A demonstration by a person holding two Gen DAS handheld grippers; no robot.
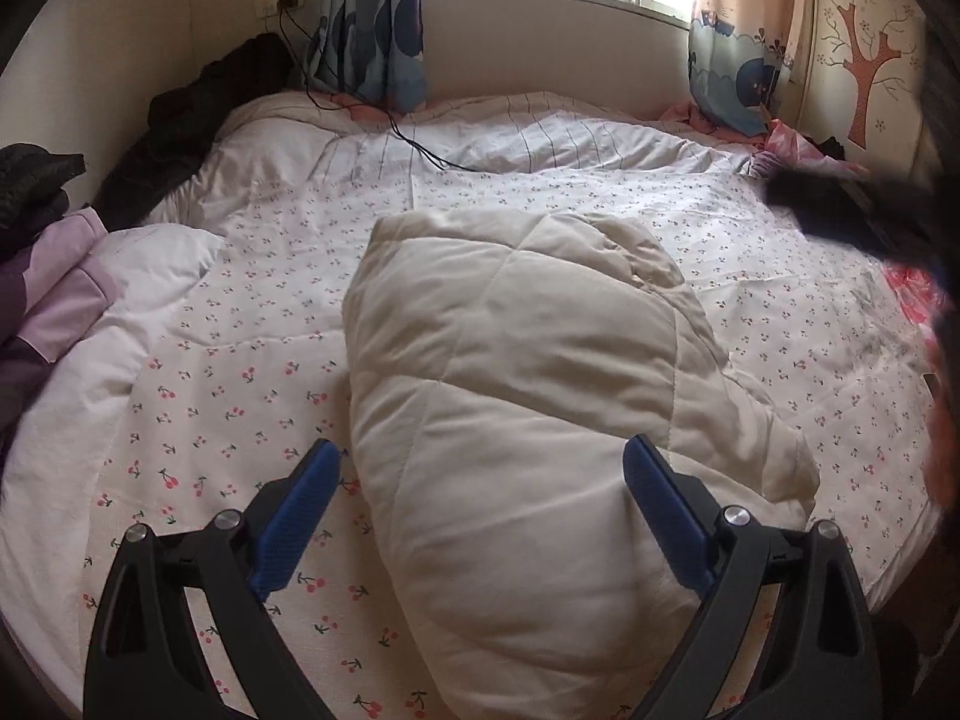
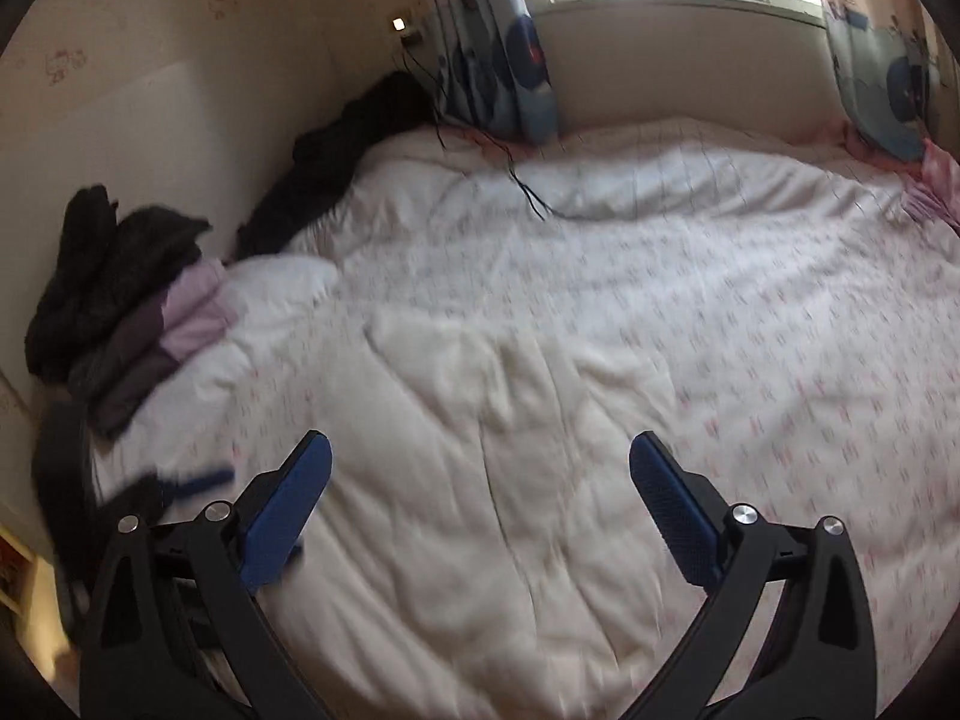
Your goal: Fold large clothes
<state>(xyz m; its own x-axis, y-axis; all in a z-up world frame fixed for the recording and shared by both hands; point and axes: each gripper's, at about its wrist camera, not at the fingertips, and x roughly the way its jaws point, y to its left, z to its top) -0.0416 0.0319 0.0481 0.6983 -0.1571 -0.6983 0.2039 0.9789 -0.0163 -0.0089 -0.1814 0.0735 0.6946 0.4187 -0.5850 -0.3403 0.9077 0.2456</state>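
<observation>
A cream quilted padded garment lies folded into a long bundle on the cherry-print bed cover. My left gripper is open and empty, its blue fingers either side of the bundle's near end, above it. In the right wrist view the garment is blurred by motion. My right gripper is open and empty above it. The other gripper shows as a dark blur at the right edge of the left wrist view and at the lower left of the right wrist view.
A stack of dark and lilac clothes lies at the bed's left edge on a white pillow. A black garment lies along the wall. A black cable trails from the wall socket. Pink cloth sits far right.
</observation>
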